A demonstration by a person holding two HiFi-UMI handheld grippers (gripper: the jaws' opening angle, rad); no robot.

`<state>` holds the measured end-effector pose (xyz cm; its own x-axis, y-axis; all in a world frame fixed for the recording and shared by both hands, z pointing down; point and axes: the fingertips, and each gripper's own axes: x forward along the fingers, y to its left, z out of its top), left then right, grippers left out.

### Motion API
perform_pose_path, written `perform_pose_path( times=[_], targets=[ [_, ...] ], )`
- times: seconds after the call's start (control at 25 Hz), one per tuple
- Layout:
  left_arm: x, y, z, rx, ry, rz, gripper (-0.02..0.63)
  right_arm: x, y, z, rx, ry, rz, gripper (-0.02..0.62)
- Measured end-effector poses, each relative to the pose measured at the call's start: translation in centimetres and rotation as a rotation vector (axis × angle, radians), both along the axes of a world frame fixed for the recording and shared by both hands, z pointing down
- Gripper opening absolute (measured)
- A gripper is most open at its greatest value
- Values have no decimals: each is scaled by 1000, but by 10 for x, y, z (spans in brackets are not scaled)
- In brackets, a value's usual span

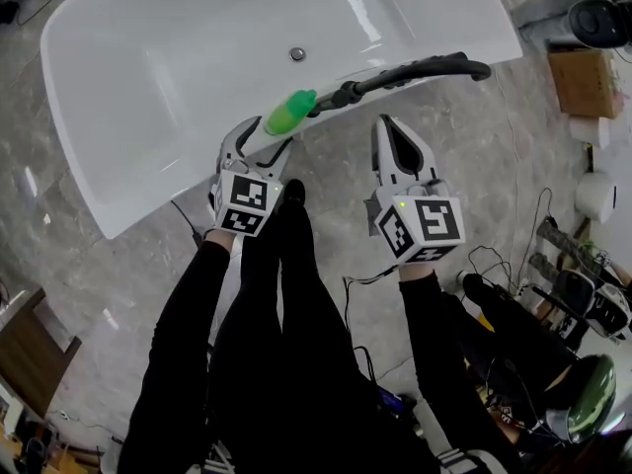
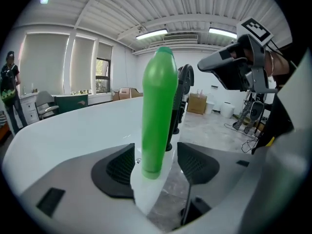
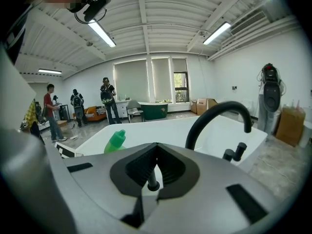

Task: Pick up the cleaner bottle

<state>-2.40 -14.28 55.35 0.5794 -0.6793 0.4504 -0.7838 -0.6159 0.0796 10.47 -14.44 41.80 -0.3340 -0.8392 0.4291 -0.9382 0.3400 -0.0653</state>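
Observation:
The green cleaner bottle (image 1: 291, 114) stands upright on the near rim of the white bathtub (image 1: 148, 57). My left gripper (image 1: 259, 144) is just below it with jaws wide open. In the left gripper view the bottle (image 2: 158, 111) stands between the two pads of the left gripper (image 2: 156, 165), with a gap on each side, so nothing is gripped. My right gripper (image 1: 385, 124) hovers to the right of the bottle, over the floor by the tub rim, jaws shut and empty. From the right gripper (image 3: 155, 147) view, the bottle (image 3: 115, 141) is off to the left.
A black curved faucet (image 1: 415, 72) rises from the tub rim right of the bottle, close to the right gripper. The drain (image 1: 297, 53) is in the tub's middle. Cables (image 1: 494, 265), gear and cardboard boxes (image 1: 583, 82) lie on the marble floor at right. People (image 3: 107, 99) stand far off.

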Motion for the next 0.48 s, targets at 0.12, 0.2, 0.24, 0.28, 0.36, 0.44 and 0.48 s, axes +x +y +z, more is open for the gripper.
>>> perform_pose_path(
  times=[0.12, 0.2, 0.24, 0.28, 0.36, 0.44, 0.48],
  targets=[
    [4, 2, 12, 14, -2, 2, 276, -2, 0, 9, -1, -4, -10, 2],
    [5, 0, 19, 28, 1, -3, 276, -2, -1, 15, -1, -10, -10, 2],
    [6, -2, 21, 36, 3, -5, 276, -2, -3, 18, -1, -12, -10, 2],
    [6, -4, 23, 44, 6, -5, 276, -2, -5, 20, -2, -15, -11, 2],
    [7, -9, 27, 60, 13, 1, 276, -2, -8, 25, -4, -20, -14, 2],
    [10, -14, 28, 81, 19, 8, 276, -4, -10, 27, -1, -26, -25, 2],
    [11, -16, 27, 87, 22, 9, 276, -5, -11, 28, 4, -28, -34, 2]
  ],
)
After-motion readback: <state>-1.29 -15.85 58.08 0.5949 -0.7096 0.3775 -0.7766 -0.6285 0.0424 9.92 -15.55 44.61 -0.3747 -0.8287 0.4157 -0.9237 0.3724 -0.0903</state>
